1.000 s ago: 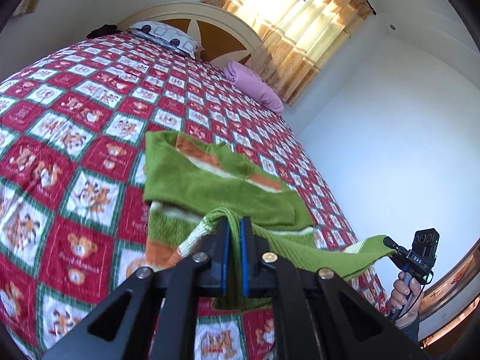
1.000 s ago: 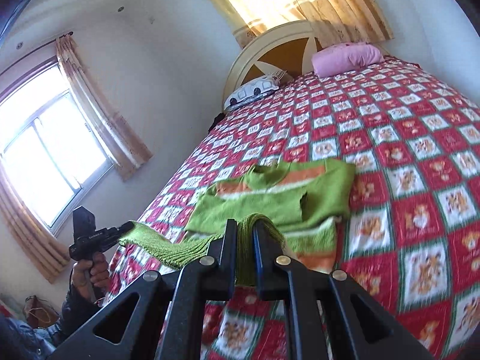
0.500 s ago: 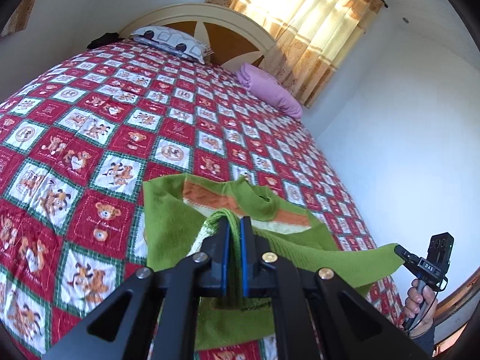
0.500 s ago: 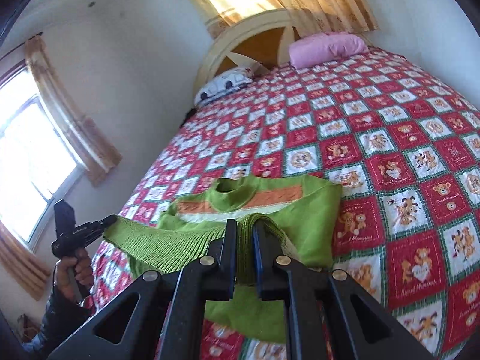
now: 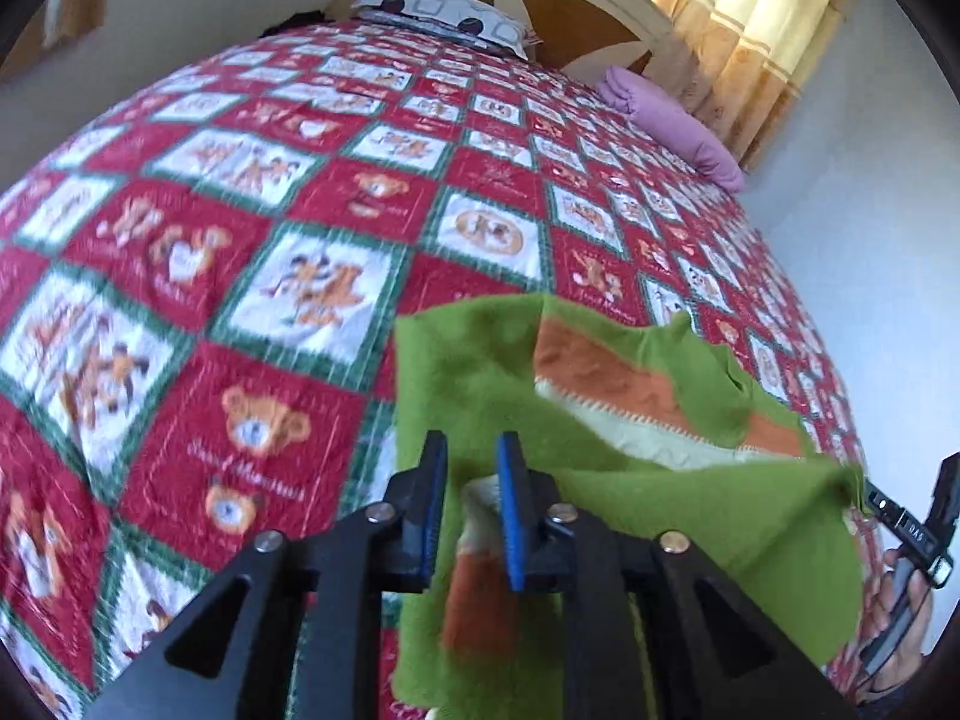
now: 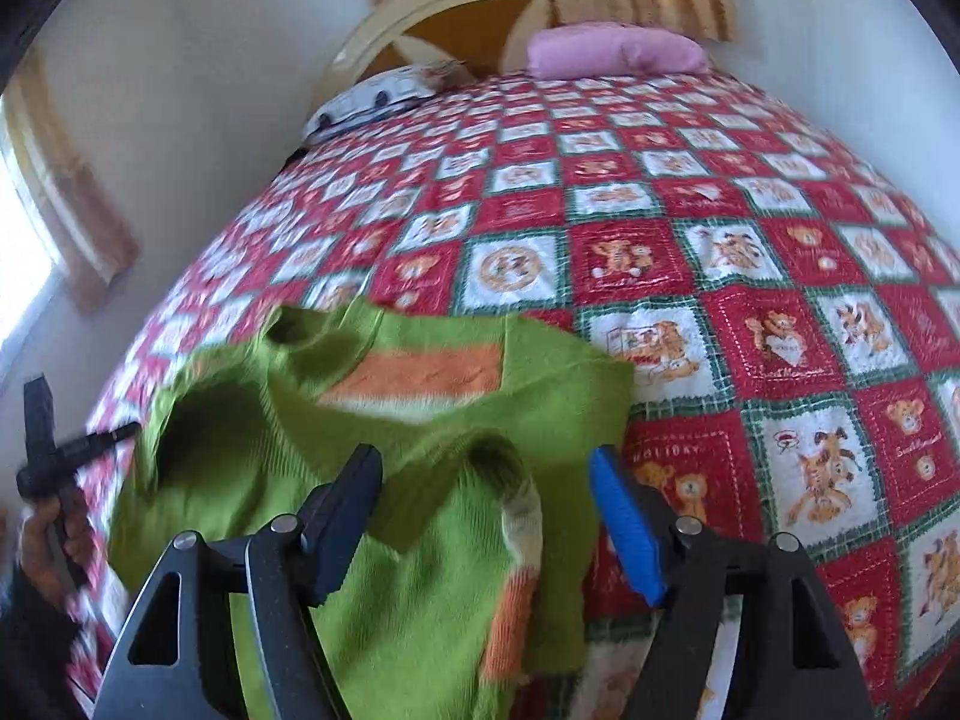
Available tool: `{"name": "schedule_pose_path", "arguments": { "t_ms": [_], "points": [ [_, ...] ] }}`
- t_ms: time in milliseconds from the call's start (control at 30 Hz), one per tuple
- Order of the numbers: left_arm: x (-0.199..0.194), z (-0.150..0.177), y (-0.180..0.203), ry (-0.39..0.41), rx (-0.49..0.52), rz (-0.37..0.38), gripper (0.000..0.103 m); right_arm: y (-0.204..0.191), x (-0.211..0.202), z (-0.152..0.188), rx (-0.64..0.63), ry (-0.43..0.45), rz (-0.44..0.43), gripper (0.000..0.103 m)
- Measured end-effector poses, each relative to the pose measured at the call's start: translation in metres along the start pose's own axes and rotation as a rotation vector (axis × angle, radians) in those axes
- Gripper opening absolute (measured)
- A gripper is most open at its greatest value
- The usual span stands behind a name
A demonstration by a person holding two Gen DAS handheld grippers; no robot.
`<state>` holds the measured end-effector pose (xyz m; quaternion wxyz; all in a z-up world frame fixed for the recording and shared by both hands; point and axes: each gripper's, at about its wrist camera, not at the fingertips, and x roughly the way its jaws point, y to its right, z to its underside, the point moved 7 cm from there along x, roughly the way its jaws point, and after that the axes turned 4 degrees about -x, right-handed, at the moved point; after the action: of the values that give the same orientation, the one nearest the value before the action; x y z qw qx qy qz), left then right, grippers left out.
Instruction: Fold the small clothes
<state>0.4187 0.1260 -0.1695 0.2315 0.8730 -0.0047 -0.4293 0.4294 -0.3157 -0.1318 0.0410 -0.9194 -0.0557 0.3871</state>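
A small green knit sweater point(image 5: 606, 456) with an orange and white chest stripe lies on the bed, its lower part folded up over the body. It also shows in the right wrist view point(image 6: 420, 480). My left gripper point(image 5: 471, 504) hovers over the sweater's left side with its jaws slightly parted and a fold of hem loose between them. My right gripper point(image 6: 486, 516) is wide open above the folded hem, holding nothing. Each gripper shows at the edge of the other's view: the right one point(image 5: 912, 531) and the left one point(image 6: 54, 450).
The bed has a red, white and green patchwork quilt point(image 5: 252, 276) with bear prints. A pink pillow point(image 6: 618, 51) and a patterned pillow point(image 5: 444, 24) lie by the wooden headboard point(image 6: 462, 12). A white wall stands right of the bed, curtains behind.
Both grippers carried the hem forward over the sweater's body, then opened and let it go. The lifted fold now lies on the sweater. The right gripper opened much wider than the left.
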Motion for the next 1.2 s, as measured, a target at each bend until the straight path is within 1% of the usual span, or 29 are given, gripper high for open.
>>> {"name": "schedule_pose_path", "arguments": {
  "t_ms": [33,67,100,133,200,267,300,333,400,467,500,567,633,667,700,733,800,833,933,1000,1033,1100,1133,1167,1200],
  "points": [
    [-0.007,0.004,-0.005,0.015,0.011,-0.004,0.033,-0.003,-0.002,0.005,-0.059,-0.01,0.049,0.072],
    [-0.015,0.009,-0.01,0.037,0.04,-0.029,0.041,-0.005,-0.002,0.009,-0.113,-0.017,0.088,0.072],
    [-0.024,0.013,-0.013,0.064,0.08,-0.066,0.055,-0.007,-0.001,0.012,-0.155,-0.023,0.118,0.072],
    [-0.032,0.016,-0.015,0.092,0.111,-0.091,0.064,-0.008,-0.001,0.014,-0.18,-0.027,0.143,0.072],
    [-0.048,0.023,-0.013,0.132,0.165,-0.112,0.067,-0.008,-0.001,0.013,-0.191,-0.02,0.162,0.072],
    [-0.056,0.027,-0.001,0.153,0.21,-0.101,0.068,-0.01,-0.001,0.008,-0.185,-0.005,0.15,0.072],
    [-0.057,0.03,0.009,0.158,0.249,-0.095,0.071,-0.01,0.0,0.005,-0.179,-0.001,0.154,0.072],
    [-0.055,0.032,0.02,0.161,0.309,-0.115,0.075,-0.01,0.001,0.003,-0.171,0.0,0.16,0.072],
    [-0.051,0.035,0.037,0.181,0.399,-0.166,0.076,-0.007,0.002,0.002,-0.132,-0.005,0.151,0.072],
    [-0.047,0.035,0.044,0.194,0.441,-0.196,0.076,-0.006,-0.001,0.005,-0.097,-0.01,0.112,0.072],
    [-0.045,0.032,0.042,0.192,0.437,-0.219,0.076,-0.006,-0.005,0.008,-0.087,-0.012,0.099,0.072],
    [-0.041,0.028,0.03,0.179,0.389,-0.248,0.076,-0.005,-0.011,0.017,-0.084,-0.019,0.08,0.073],
    [-0.035,0.022,0.012,0.168,0.336,-0.276,0.077,-0.006,-0.015,0.025,-0.094,-0.028,0.082,0.073],
    [-0.033,0.022,0.01,0.169,0.34,-0.291,0.077,-0.006,-0.017,0.027,-0.099,-0.028,0.091,0.073],
    [-0.031,0.022,0.011,0.164,0.355,-0.295,0.077,-0.007,-0.02,0.029,-0.101,-0.022,0.096,0.073],
    [-0.03,0.023,0.016,0.155,0.372,-0.284,0.077,-0.009,-0.022,0.029,-0.098,-0.014,0.093,0.073],
    [-0.03,0.027,0.031,0.135,0.384,-0.203,0.078,-0.015,-0.026,0.028,-0.088,0.008,0.076,0.073],
    [-0.028,0.029,0.042,0.116,0.41,-0.169,0.079,-0.019,-0.026,0.027,-0.089,0.016,0.069,0.073],
    [-0.012,0.031,0.068,0.1,0.533,-0.22,0.081,-0.03,-0.023,0.026,-0.104,0.021,0.051,0.073],
    [0.007,0.025,0.077,0.065,0.575,-0.263,0.082,-0.037,-0.021,0.027,-0.114,0.021,0.044,0.073],
    [0.014,0.019,0.076,0.057,0.576,-0.295,0.082,-0.038,-0.02,0.027,-0.114,0.023,0.041,0.073],
    [0.027,-0.004,0.064,0.079,0.555,-0.396,0.083,-0.038,-0.024,0.03,-0.102,0.031,0.031,0.073],
    [0.028,-0.021,0.05,0.095,0.499,-0.442,0.083,-0.037,-0.026,0.032,-0.097,0.035,0.027,0.073],
    [0.026,-0.03,0.039,0.103,0.451,-0.46,0.083,-0.036,-0.028,0.033,-0.095,0.036,0.025,0.073],
    [0.02,-0.043,0.021,0.117,0.369,-0.48,0.083,-0.034,-0.03,0.035,-0.095,0.036,0.025,0.073]
  ]
}}
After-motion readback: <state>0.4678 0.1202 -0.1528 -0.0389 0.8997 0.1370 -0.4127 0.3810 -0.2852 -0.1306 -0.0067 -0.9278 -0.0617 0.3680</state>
